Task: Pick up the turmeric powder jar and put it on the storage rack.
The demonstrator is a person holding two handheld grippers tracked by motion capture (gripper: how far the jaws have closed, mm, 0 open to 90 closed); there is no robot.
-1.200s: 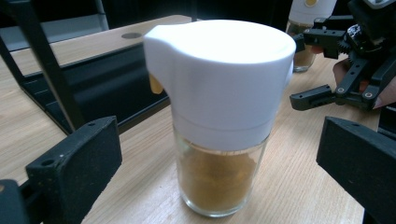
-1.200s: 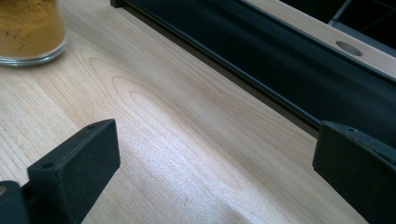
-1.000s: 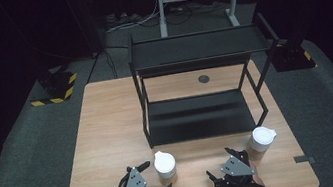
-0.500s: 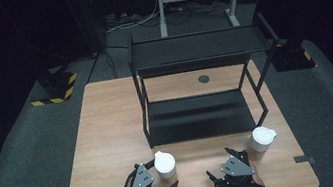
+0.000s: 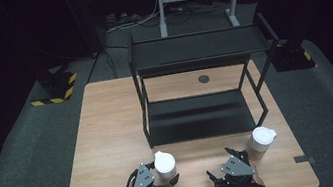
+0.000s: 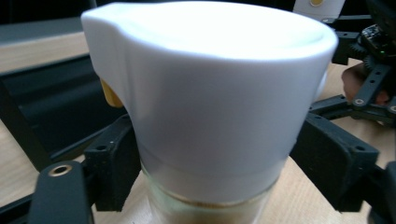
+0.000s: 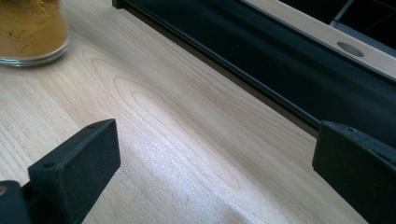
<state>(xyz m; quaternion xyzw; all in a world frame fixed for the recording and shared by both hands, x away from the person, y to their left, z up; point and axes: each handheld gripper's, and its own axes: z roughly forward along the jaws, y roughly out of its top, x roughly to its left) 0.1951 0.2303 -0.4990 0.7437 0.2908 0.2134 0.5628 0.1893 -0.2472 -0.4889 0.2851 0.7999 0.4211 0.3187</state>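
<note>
A glass jar with a white lid (image 5: 165, 163) stands near the table's front edge, left of centre. My left gripper (image 5: 166, 177) is open around it. In the left gripper view the jar (image 6: 210, 107) sits very close between the two black jaws, with one on each side of the glass. A second white-lidded jar (image 5: 263, 138) stands at the front right. My right gripper (image 5: 218, 162) rests open on the table to that jar's left. Bare wood lies between its fingers (image 7: 215, 154), and the base of a jar of orange powder (image 7: 29, 28) sits at the upper left.
A black two-tier rack (image 5: 199, 118) occupies the middle of the wooden table (image 5: 110, 133), with its lower shelf (image 7: 261, 56) just beyond the right gripper. A round grommet (image 5: 203, 78) sits behind the rack. The other hand and its gripper (image 6: 369, 79) show at the right.
My left gripper has moved to the right, up to the left jar, which now stands between its jaws. The right gripper and both jars have stayed in place.
</note>
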